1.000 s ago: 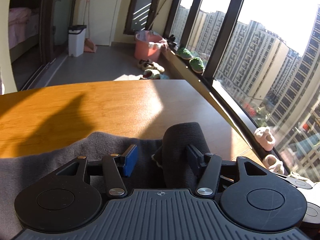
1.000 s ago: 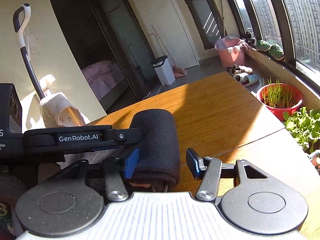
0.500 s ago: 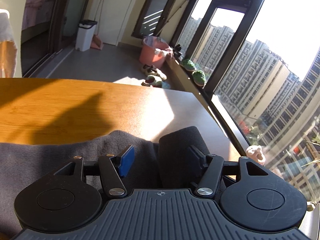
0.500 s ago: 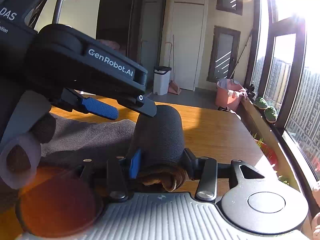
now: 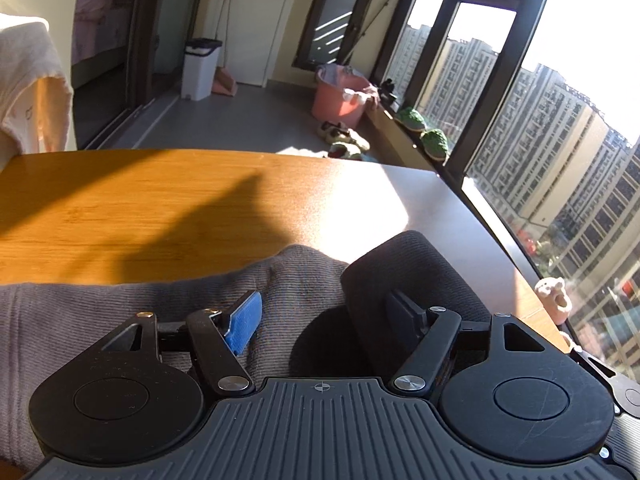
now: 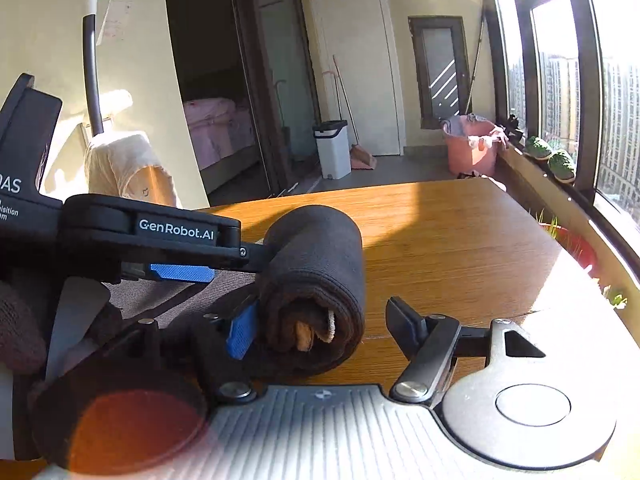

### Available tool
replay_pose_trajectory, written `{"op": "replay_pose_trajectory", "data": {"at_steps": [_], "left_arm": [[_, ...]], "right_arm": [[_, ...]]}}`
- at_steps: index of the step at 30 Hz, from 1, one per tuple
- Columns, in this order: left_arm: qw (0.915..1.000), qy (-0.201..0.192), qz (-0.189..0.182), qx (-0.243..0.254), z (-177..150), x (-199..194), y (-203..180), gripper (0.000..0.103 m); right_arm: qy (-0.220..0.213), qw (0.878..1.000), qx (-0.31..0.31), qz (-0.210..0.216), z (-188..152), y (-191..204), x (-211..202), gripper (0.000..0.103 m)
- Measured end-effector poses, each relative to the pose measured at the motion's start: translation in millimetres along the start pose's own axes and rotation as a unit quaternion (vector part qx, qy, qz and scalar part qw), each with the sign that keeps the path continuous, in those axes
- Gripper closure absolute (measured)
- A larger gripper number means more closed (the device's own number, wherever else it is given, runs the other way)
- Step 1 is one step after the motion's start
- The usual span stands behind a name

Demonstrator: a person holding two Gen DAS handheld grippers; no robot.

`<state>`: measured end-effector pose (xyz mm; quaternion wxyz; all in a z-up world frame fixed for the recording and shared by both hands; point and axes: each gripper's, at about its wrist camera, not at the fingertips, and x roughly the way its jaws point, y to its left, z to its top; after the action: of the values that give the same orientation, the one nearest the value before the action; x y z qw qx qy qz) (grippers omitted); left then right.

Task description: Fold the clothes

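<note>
We see a ribbed knit garment (image 5: 120,312), matt grey; its rolled end (image 6: 316,276) dark cloth. Table (image 5: 160,200) smooth glossy wood. Left gripper (image 5: 324,316) matt black plastic, blue textured pads (image 5: 244,320).

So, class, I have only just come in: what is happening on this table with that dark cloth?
A person is rolling up a dark grey knitted garment on a wooden table beside a big window, one hand-held gripper in each hand. The rolled end lies between the open fingers of the right hand-held gripper. The left hand-held gripper, also open, straddles the same roll from the other side. The rest of the garment lies flat.
</note>
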<state>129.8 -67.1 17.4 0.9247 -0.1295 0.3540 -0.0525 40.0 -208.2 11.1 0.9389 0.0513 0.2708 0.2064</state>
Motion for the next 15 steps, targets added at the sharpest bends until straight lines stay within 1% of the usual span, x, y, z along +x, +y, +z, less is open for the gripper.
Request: {"op": "replay_pose_trajectory", "data": {"at_steps": [1, 2, 3, 4, 5, 8, 11, 13, 15], "left_arm": [[1.0, 0.002, 0.0, -0.004, 0, 0, 3, 0.028], [1.0, 0.003, 0.001, -0.005, -1, -1, 5, 0.028], [1.0, 0.004, 0.003, -0.004, -1, -1, 6, 0.028], [1.0, 0.005, 0.005, -0.003, -2, -1, 7, 0.028], [1.0, 0.005, 0.005, -0.003, -3, -1, 7, 0.028], [1.0, 0.003, 0.001, -0.005, -5, -3, 6, 0.028], [0.9998, 0.005, -0.009, -0.015, -4, -5, 5, 0.03], [0.9996, 0.004, -0.014, -0.023, -3, -9, 4, 0.03], [0.9991, -0.005, -0.028, -0.031, 2, -14, 4, 0.03]], "right_arm": [[0.004, 1.0, 0.01, 0.006, 0, -2, 2, 0.031], [0.008, 1.0, 0.02, 0.013, 0, -3, 4, 0.033], [0.013, 0.999, 0.03, 0.019, -1, -5, 6, 0.052], [0.012, 1.0, 0.017, 0.014, -1, -2, 6, 0.057], [0.01, 1.0, -0.001, 0.007, -1, 1, 6, 0.059], [0.005, 0.998, -0.055, -0.016, -2, 11, 3, 0.062], [0.0, 0.993, -0.108, -0.039, -3, 22, 1, 0.062], [-0.003, 0.988, -0.144, -0.054, -3, 28, -1, 0.062], [-0.004, 0.978, -0.195, -0.071, -7, 42, 0, 0.062]]}}
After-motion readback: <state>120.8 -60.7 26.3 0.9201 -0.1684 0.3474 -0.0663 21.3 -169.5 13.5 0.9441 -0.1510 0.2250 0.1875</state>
